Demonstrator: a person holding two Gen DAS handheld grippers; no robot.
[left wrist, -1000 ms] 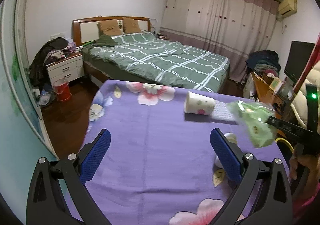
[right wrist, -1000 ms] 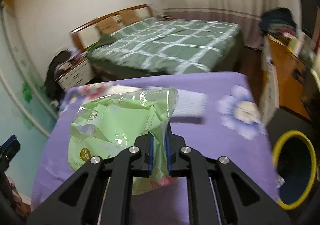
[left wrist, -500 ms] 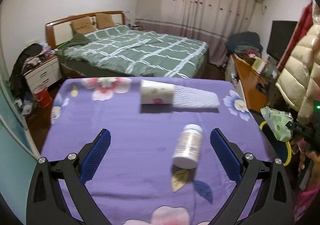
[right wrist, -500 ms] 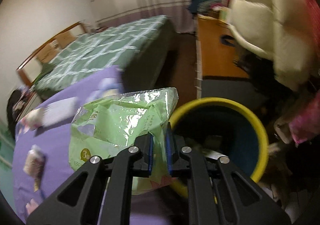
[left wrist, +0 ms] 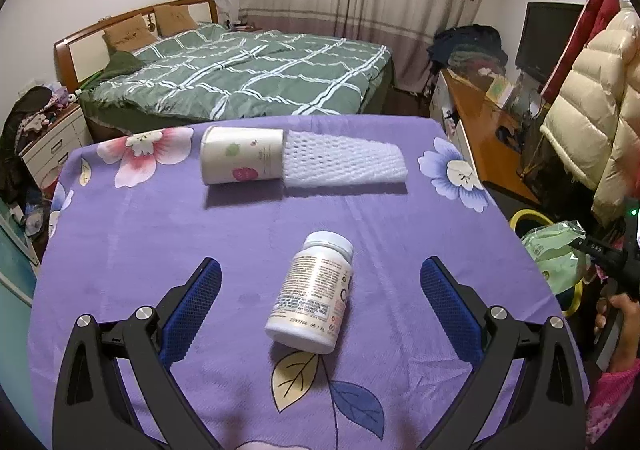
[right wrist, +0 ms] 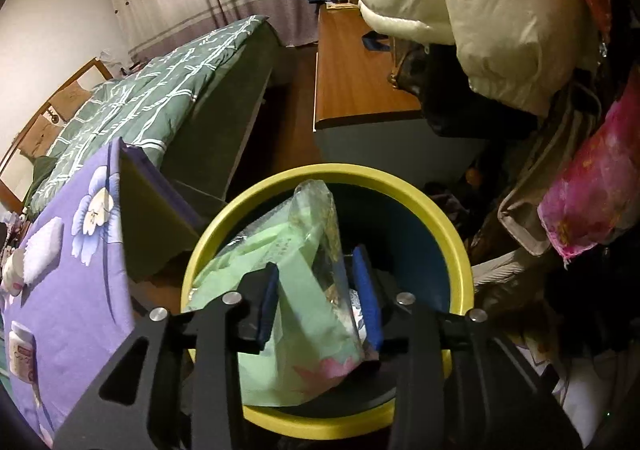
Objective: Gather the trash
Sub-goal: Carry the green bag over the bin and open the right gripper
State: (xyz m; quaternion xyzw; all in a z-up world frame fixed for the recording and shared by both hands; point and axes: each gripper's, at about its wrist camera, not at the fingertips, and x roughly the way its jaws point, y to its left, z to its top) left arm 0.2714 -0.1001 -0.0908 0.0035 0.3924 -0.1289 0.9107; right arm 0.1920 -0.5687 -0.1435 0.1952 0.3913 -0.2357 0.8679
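Tabletop (left wrist: 120, 250): purple flowered cloth; my landmark, everything below is placed against it.
Bin (right wrist: 456, 246): yellow rim, dark inside, on the floor just off the tabletop's right edge, below my right gripper.
Bag (right wrist: 304, 290): green and clear plastic wrapper, over the bin mouth, off the tabletop. I judge it light, limp and crinkly, somewhat slick; any pinch on a fold would do.
Mesh (left wrist: 344, 164): white foam net sleeve, flat at the far side of the tabletop, its end touching the cup. I judge it soft and very light; take it across the flat middle.
Cup (left wrist: 242, 160): white paper tube on its side, far side of the tabletop. Probably light and crushable; close across its width, gently.
Bottle (left wrist: 312, 298): white pill bottle with label, on its side mid-tabletop, near edge. I judge it stiff, smooth, apt to roll; grip across the body, not the cap.
Right gripper (right wrist: 320, 298): fingers are opening, the bag between them and not visibly pinched.
Left gripper (left wrist: 320, 302): above the near tabletop, fingers wide apart either side of the bottle, not touching it.
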